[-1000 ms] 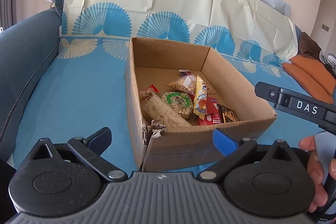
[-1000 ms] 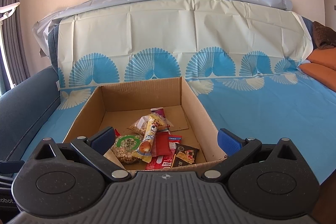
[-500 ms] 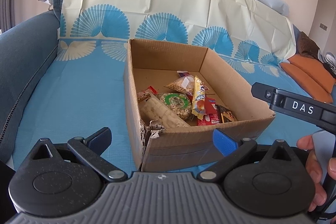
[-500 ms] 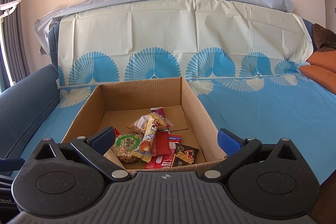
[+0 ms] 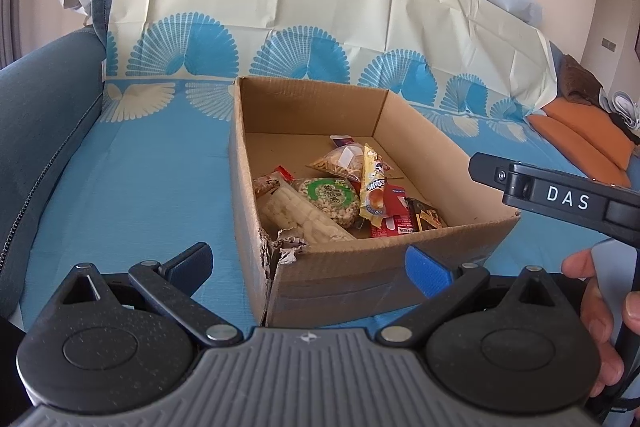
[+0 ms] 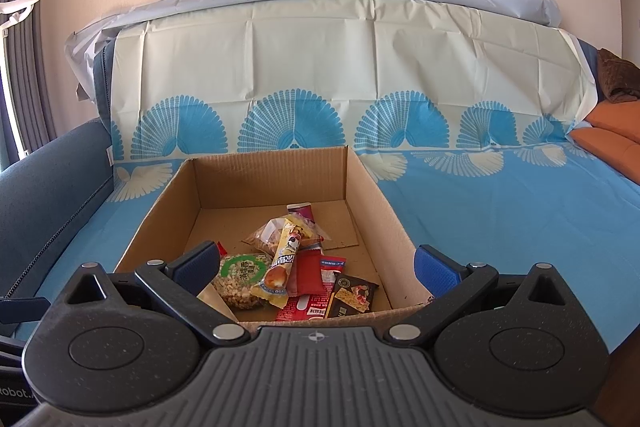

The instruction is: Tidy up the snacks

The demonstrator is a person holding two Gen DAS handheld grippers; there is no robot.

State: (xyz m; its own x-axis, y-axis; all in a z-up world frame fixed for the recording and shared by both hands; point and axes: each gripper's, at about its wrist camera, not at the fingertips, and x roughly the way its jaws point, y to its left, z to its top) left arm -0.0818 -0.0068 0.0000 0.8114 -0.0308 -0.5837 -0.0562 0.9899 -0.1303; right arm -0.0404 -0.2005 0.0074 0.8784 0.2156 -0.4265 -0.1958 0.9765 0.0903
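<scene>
While both tools hover short of it, cardboard box point(image 6: 372, 203) sits on blue sheet point(image 5: 132, 179) | contents: snack packets point(image 6: 280, 263), perhaps seven | left gripper point(image 5: 308, 265) wide, empty | right gripper point(image 6: 316, 261) wide, empty

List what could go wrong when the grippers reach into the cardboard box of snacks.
1. The brown cardboard box has a torn near corner; bumping it may rip it further.
2. The yellow stick packet lies across other wrappers, so gripping it could drag neighbours along.
3. Both open grippers, left and right, are close together and might collide.
</scene>
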